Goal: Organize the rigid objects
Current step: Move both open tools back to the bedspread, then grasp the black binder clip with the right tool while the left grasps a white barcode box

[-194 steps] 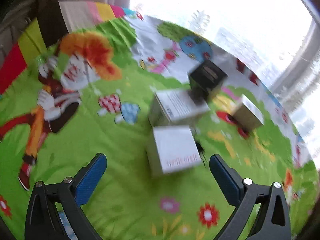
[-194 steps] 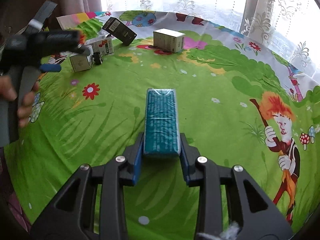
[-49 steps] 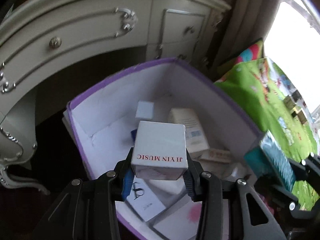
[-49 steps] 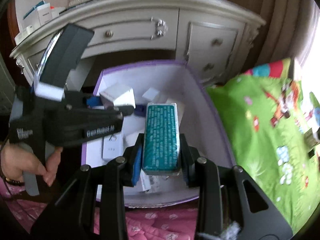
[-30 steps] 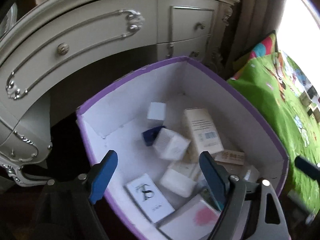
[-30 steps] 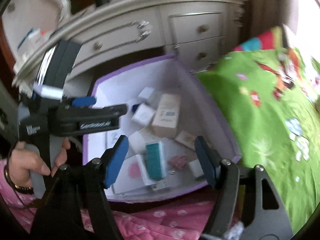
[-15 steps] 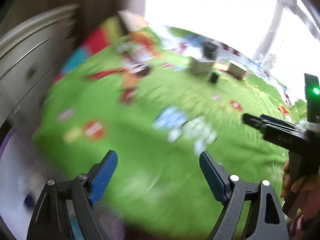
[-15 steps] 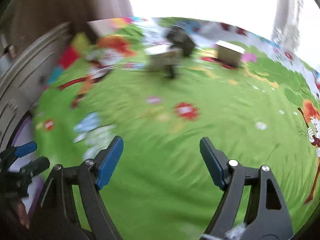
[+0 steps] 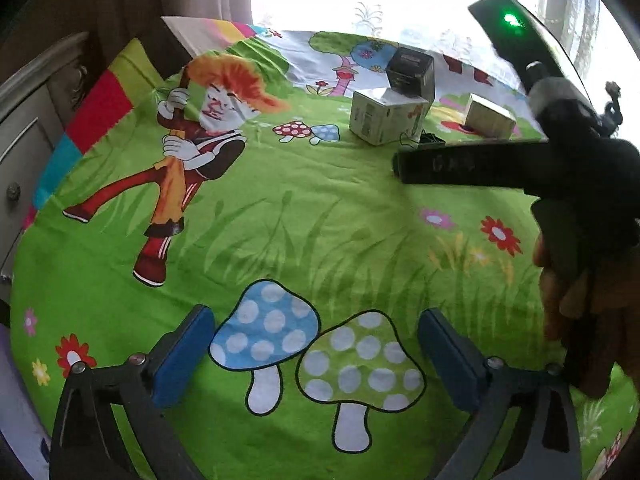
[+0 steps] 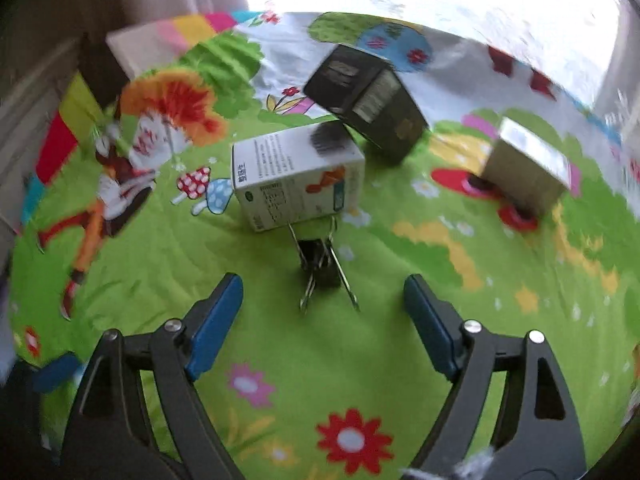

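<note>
just above the middle of the right wrist frame, a black binder clip [image 10: 322,270] lies before a white carton [image 10: 298,178], black box [image 10: 370,110] and tan box [image 10: 526,170], so the right gripper [image 10: 323,316] faces it, jaws apart and lately narrowing, while the left gripper [image 9: 316,354] hangs widened, empty.

We hold two matching tools: the left gripper [image 9: 316,354] and the right gripper [image 10: 323,322] each have black angular plastic arms with triangular cut-outs, round silver screws near the finger joints, and flat blue pads [image 10: 216,326] lining the inner faces of the fingers. In the left wrist view the right tool shows from the side as a long black bar with faint grey lettering too blurred for us to read, topped by a black slab with a small green light, and a hand [image 9: 580,320] wraps its black handle. A wisp of white fluff sits at the bottom edge of the right wrist view.
</note>
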